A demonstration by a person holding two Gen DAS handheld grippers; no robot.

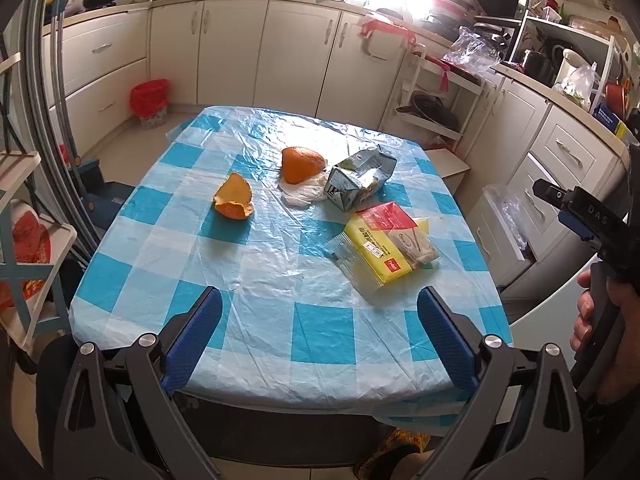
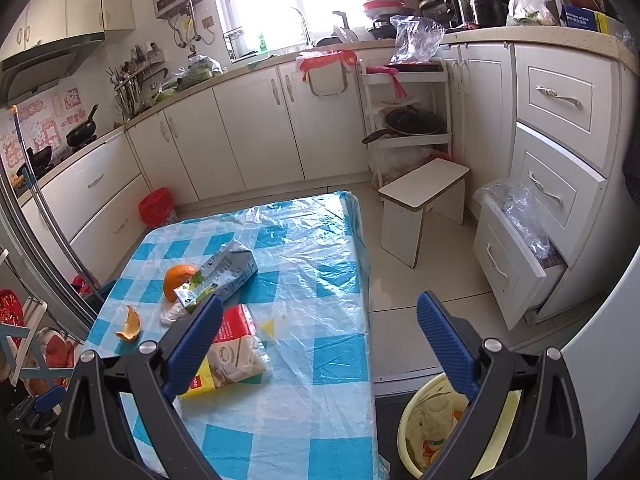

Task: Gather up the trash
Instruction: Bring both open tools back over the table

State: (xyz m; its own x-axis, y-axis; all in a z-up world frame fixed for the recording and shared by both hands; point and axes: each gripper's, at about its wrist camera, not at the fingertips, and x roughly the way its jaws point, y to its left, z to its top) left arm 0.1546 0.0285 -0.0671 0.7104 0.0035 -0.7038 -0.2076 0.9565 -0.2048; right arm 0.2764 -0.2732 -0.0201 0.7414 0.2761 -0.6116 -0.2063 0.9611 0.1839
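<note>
On the blue checked tablecloth lie two orange peels, a crumpled white tissue, a crushed grey drink carton and a yellow-and-red wrapper. My left gripper hovers open over the table's near edge, nothing between its fingers. My right gripper is open too, held past the table's right edge above a yellow bin that holds some rubbish. The carton, peels and wrapper show left of it.
A red-bagged bin stands on the floor by the far cabinets. A white stool and an open drawer with plastic film are right of the table. Shelving and red items crowd the left side. A hand holds the right gripper's handle.
</note>
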